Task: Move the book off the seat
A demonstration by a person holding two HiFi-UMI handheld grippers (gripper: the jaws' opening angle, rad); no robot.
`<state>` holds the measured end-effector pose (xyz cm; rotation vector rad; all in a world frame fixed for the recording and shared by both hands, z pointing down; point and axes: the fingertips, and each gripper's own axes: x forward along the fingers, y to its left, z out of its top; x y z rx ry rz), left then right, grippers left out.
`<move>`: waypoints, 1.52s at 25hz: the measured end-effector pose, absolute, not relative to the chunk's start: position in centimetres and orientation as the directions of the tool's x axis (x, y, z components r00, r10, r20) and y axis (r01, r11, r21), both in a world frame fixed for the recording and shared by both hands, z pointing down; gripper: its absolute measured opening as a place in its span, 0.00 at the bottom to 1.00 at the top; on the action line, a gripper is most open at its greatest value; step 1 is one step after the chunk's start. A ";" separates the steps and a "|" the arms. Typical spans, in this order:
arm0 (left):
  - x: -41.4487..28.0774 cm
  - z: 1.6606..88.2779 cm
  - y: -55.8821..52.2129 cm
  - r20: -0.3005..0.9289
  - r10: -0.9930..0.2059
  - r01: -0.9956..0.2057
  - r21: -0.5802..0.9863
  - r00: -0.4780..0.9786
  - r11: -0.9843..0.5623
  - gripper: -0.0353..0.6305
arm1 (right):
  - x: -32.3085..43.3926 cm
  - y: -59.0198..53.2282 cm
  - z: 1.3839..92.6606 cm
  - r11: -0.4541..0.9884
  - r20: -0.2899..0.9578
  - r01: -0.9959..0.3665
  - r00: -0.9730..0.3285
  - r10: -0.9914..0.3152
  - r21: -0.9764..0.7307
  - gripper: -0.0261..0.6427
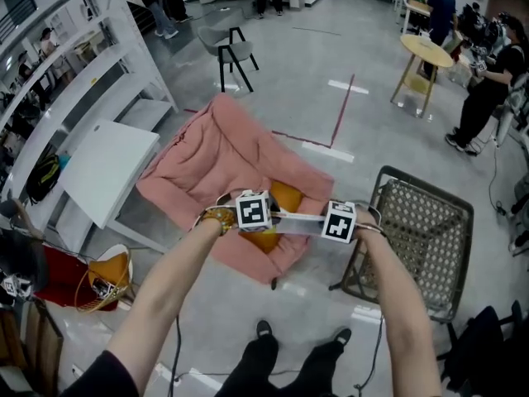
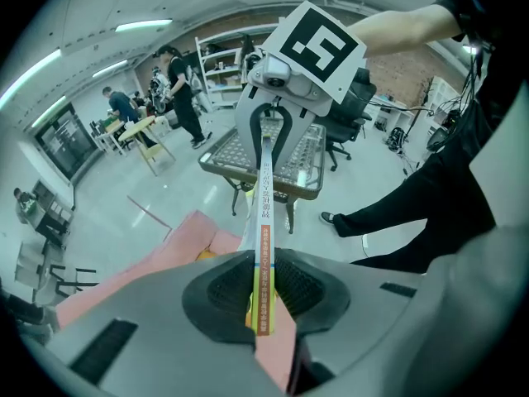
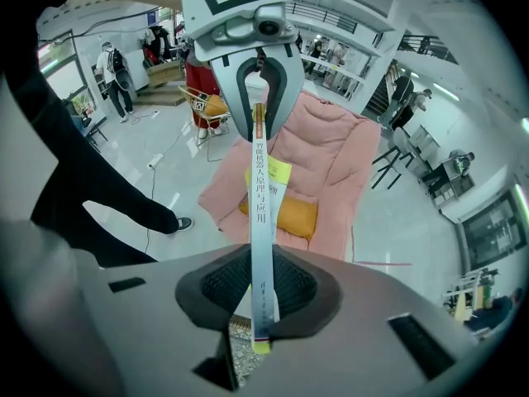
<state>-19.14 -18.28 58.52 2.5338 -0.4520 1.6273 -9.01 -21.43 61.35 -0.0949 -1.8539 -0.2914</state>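
Right now I am gripping the book [image 1: 295, 219] at both ends. The left claw [image 2: 263, 298] is clamping one edge and the right claw [image 3: 262, 294] the opposite edge, so the book is hanging between them, above the front corner of the pink seat [image 1: 223, 151] beneath the left claw. If I am letting one claw pull away from the other, I am risking a torn cover, or the book slipping free onto the orange cushion [image 1: 285, 195].
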 end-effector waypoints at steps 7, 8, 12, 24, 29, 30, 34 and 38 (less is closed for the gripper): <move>-16.1 57.5 -19.9 0.906 -0.187 -0.256 -0.092 0.381 -0.962 0.16 | -5.7 -22.6 60.4 0.973 0.948 0.168 -0.299 -0.104 0.160 0.15; -15.7 57.3 -20.1 0.906 -0.188 -0.249 -0.096 0.379 -0.964 0.16 | -5.2 -22.8 60.3 0.974 0.948 0.161 -0.300 -0.106 0.160 0.15; -13.5 56.7 -20.6 0.907 -0.176 -0.223 -0.094 0.382 -0.970 0.16 | -3.1 -23.1 59.8 0.978 0.946 0.136 -0.305 -0.112 0.160 0.15; -6.2 55.6 -22.5 0.911 -0.150 -0.135 -0.105 0.383 -0.985 0.16 | 4.5 -24.1 58.6 0.984 0.943 0.051 -0.297 -0.148 0.170 0.15; -2.6 54.9 -23.3 0.910 -0.142 -0.100 -0.111 0.390 -0.989 0.16 | 7.9 -24.5 58.0 0.985 0.941 0.021 -0.300 -0.158 0.172 0.15; -1.9 54.9 -23.5 0.910 -0.139 -0.093 -0.111 0.391 -0.990 0.16 | 8.6 -24.6 57.9 0.985 0.941 0.014 -0.300 -0.158 0.170 0.15; 0.4 54.6 -23.8 0.911 -0.123 -0.065 -0.106 0.393 -0.992 0.16 | 10.9 -24.7 57.5 0.984 0.939 -0.011 -0.297 -0.170 0.175 0.15; 3.2 54.9 -24.0 0.911 -0.115 -0.037 -0.109 0.396 -0.993 0.16 | 14.0 -24.5 57.8 0.984 0.942 -0.041 -0.284 -0.178 0.174 0.15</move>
